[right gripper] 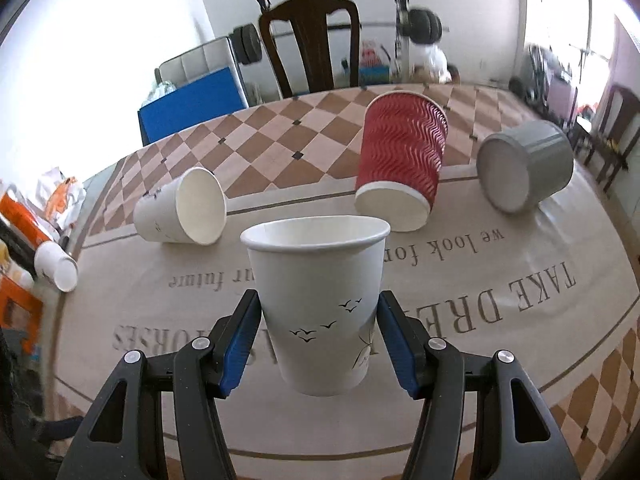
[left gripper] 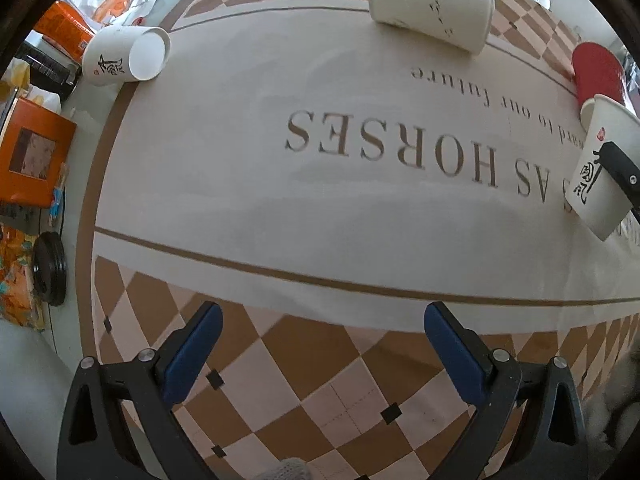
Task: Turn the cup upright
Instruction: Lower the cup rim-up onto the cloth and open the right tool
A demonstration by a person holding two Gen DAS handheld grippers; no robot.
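We see a smooth white paper cup (right gripper: 320,304), printed with small birds, upright between the blue pads of our right gripper (right gripper: 318,344), which clamps its sides above the table (right gripper: 520,360). Only this view shows a ribbed red cup (right gripper: 400,160) lying down. Our left gripper (left gripper: 322,352) hangs wide apart, holding nothing.

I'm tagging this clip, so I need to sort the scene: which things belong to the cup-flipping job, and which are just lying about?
Job:
- bird-print paper cup, upright, held in the right tongs
- white cup on its side
- red ripple cup on its side
- grey cup on its side
- small white cup at the cloth edge
- left tongs, open

Lying about:
- orange boxes
- black lid
- wooden chair
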